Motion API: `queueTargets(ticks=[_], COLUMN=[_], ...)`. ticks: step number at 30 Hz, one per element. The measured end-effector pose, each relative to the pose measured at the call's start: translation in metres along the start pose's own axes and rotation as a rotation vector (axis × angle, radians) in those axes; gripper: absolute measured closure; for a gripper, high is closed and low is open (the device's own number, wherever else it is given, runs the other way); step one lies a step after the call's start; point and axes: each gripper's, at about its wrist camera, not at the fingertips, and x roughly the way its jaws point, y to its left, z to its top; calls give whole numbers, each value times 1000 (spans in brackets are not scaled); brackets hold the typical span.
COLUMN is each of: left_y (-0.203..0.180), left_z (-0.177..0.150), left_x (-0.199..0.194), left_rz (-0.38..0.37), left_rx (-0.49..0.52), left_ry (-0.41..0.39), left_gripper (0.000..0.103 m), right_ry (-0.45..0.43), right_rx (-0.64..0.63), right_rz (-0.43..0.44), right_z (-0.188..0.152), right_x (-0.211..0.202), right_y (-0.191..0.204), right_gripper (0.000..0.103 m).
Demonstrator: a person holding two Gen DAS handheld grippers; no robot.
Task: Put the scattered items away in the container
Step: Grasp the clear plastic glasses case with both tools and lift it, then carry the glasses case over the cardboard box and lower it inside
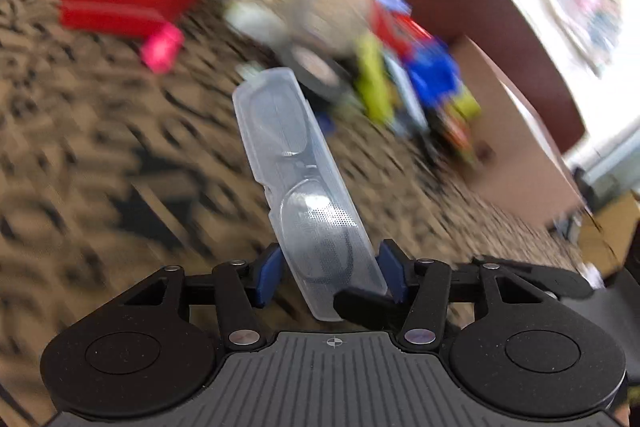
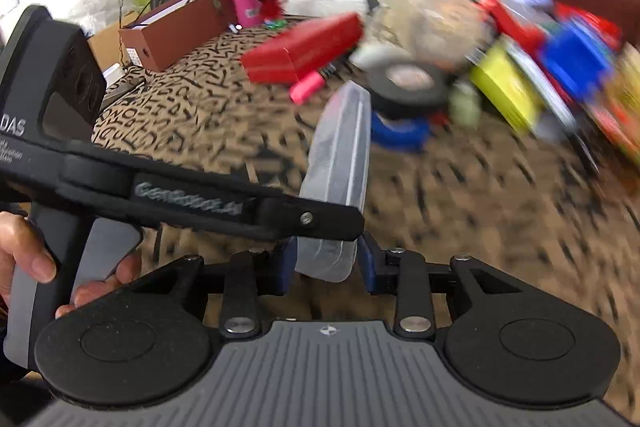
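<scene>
A clear plastic glasses case (image 1: 304,183) with spectacles inside is held off the patterned cloth. My left gripper (image 1: 330,273) is shut on its near end, blue pads on both sides. In the right wrist view the same case (image 2: 340,163) stands edge-on between my right gripper's (image 2: 326,265) blue pads, which press its lower end. The left gripper's black finger (image 2: 240,203) crosses in front of the case from the left. A red box (image 2: 304,47) lies open-side up beyond, on the cloth.
A blurred pile lies ahead: a pink marker (image 2: 308,87), black tape roll (image 2: 408,83), blue tape roll (image 2: 400,133), yellow-green box (image 2: 508,87), blue pack (image 2: 576,59), tan round thing (image 2: 436,23). A brown shoebox (image 2: 176,31) stands far left. A dark red chair back (image 1: 472,7) stands behind.
</scene>
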Motion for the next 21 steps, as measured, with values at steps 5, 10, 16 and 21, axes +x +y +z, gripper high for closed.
queueTargets(ticks=[5, 10, 16, 21], left_y=[-29, -26, -26, -38], left_z=[-21, -8, 11, 22], left_x=[10, 11, 25, 43], left_rz=[-71, -22, 12, 11], left_rx=[35, 4, 25, 87], left_ry=[49, 34, 34, 71], left_gripper=[32, 19, 17, 16], right_ry=[-13, -67, -48, -4], right_rx=[58, 69, 48, 36], right_rz=[-73, -139, -154, -173], right_z=[-31, -29, -21, -25], right_x=[-38, -44, -22, -10], right_y=[-12, -14, -8, -10], right_gripper=[49, 38, 35, 48])
